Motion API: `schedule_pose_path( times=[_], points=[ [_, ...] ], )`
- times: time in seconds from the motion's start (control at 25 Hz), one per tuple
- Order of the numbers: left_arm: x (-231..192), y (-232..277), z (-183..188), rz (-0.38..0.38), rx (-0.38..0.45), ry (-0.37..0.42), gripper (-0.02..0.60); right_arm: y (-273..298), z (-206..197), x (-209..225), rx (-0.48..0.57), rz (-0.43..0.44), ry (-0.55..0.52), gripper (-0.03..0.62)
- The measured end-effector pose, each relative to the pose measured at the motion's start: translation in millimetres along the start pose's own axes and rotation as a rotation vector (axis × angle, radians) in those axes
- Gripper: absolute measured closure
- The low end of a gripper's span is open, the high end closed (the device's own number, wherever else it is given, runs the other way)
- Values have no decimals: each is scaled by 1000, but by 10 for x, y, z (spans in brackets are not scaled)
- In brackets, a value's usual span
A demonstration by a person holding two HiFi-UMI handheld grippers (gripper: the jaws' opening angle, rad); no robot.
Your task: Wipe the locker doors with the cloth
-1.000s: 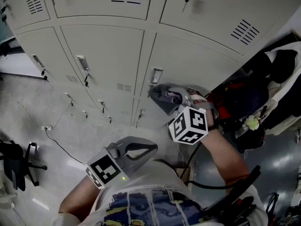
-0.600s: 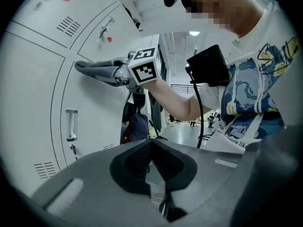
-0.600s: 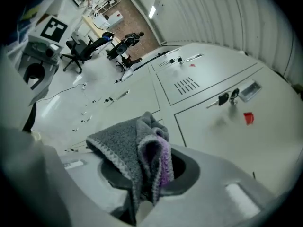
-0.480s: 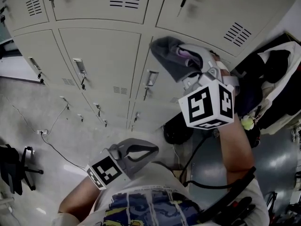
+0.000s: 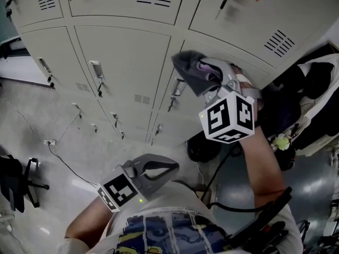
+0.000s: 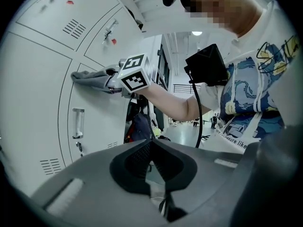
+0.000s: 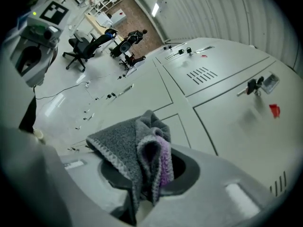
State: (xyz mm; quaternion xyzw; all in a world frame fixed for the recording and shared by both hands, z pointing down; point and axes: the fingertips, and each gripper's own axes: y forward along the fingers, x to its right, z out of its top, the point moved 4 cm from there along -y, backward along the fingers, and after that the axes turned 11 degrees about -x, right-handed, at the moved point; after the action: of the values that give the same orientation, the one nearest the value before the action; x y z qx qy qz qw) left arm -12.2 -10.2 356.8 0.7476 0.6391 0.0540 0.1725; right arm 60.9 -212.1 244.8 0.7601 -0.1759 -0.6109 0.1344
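Beige locker doors (image 5: 122,57) are filling the background, all shut and hiding whatever they are holding. Right tongs (image 5: 211,77) are clenching the folded grey cloth (image 5: 188,67) and holding it against one door's upper corner. Left tongs (image 6: 150,148) are hanging low, clenched on nothing. Wiping looks under way, yet no door is showing a wiped trace, so most seemingly remains.

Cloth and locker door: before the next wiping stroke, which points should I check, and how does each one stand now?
1. Cloth clamped in right gripper: ok.
2. Cloth pressed against locker door: ok, it appears to touch in the left gripper view.
3. Door handle away from the cloth: not ok, it sits right beside it.
4. Left gripper shut, empty, away from the door: ok.
5. Door surface clean: cannot tell.
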Motion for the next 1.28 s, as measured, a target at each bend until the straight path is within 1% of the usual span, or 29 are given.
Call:
schedule_pose_path(
  times=[0.48, 0.6, 0.92, 1.04, 1.28],
  points=[
    [-61, 6, -21, -1, -1, -16, 578, 333, -162, -618, -43, 142, -7, 508],
    [-64, 14, -29, -1, -3, -20, 578, 391, -187, -722, -50, 159, -11, 508],
    [-64, 31, -33, -1, -2, -19, 578, 426, -196, -824, -55, 141, -20, 508],
    [-55, 34, -35, 0, -2, -17, 578, 465, -235, -932, -62, 165, -20, 508],
    [-27, 43, -33, 1, -6, -17, 578, 634, -330, -1228, -71, 245, -9, 509]
  ],
)
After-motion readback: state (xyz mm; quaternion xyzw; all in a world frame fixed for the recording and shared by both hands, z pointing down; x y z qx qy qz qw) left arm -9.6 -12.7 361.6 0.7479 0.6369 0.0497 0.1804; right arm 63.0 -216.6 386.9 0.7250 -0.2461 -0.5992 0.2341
